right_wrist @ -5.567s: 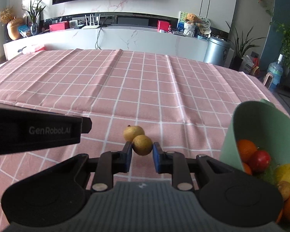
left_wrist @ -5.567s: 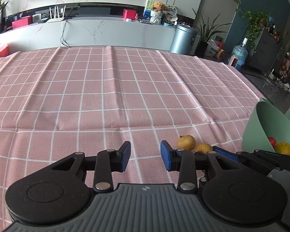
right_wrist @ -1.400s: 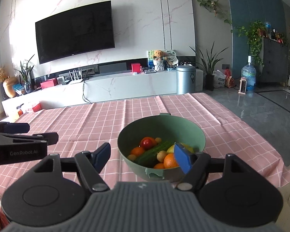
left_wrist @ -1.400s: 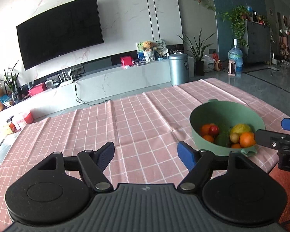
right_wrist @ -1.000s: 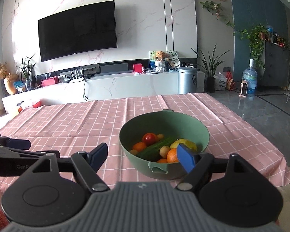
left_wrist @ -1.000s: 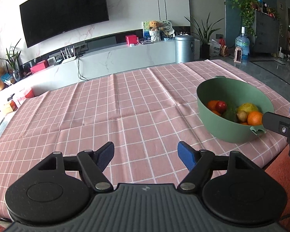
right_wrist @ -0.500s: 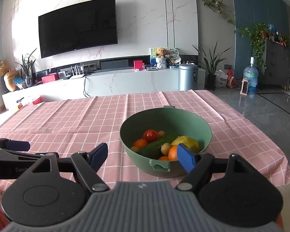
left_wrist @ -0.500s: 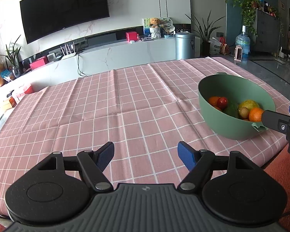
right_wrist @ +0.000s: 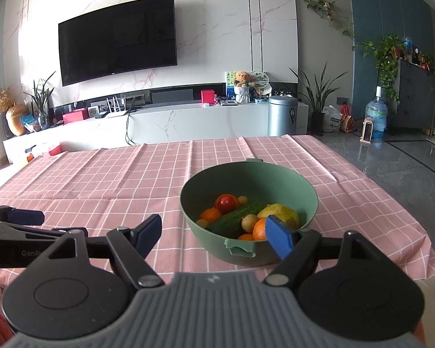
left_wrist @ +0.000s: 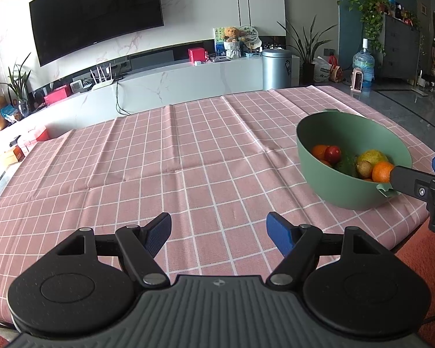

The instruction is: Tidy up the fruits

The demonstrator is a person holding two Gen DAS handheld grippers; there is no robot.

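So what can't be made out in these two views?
- Bottom layer of fruit in the green bowl: both views, covered by the cucumber, oranges and the near wall.
- Near rim of the bowl, right wrist view: partly behind the right gripper.
- Table edge nearest the person: both views, hidden by the gripper bodies.
- Left gripper body in the right wrist view: cut off by the left edge.

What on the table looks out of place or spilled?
Nothing stands out. The fruit lies inside the green bowl, which stands upright on the pink checked tablecloth; no fruit shows on the cloth. The cloth has only fold creases.
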